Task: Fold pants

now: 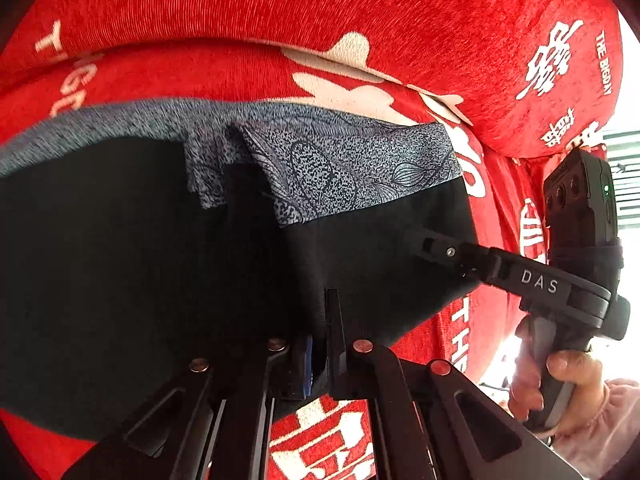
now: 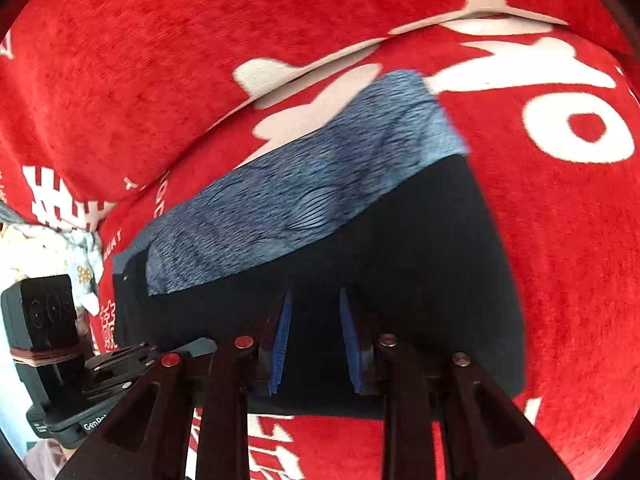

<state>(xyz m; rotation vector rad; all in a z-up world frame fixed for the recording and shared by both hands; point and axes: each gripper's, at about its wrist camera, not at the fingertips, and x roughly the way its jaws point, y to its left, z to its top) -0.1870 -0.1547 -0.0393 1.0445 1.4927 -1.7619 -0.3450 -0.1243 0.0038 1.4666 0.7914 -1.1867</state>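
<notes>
The black pants (image 1: 140, 260) are spread ahead of both grippers on red fabric (image 1: 280, 8), the patterned waistband (image 1: 340, 168) farthest away, running crosswise. The left gripper (image 1: 320, 344) is clamped on the near hem; the right gripper (image 2: 314, 344) is held part-open, cloth between its blue pads (image 2: 282, 340).

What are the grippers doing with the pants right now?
Left gripper shut on pants. Right gripper astride near edge, grip unclear. Pants on red cover. Nothing in the way.

I see the pants (image 1: 168, 264) lying on the blanket (image 1: 280, 8), waistband (image 1: 340, 164) at their far edge. My left gripper (image 1: 320, 344) sits at their near edge, my right gripper (image 2: 316, 344) over the same edge further right. A pillow (image 1: 520, 60) lies behind.
</notes>
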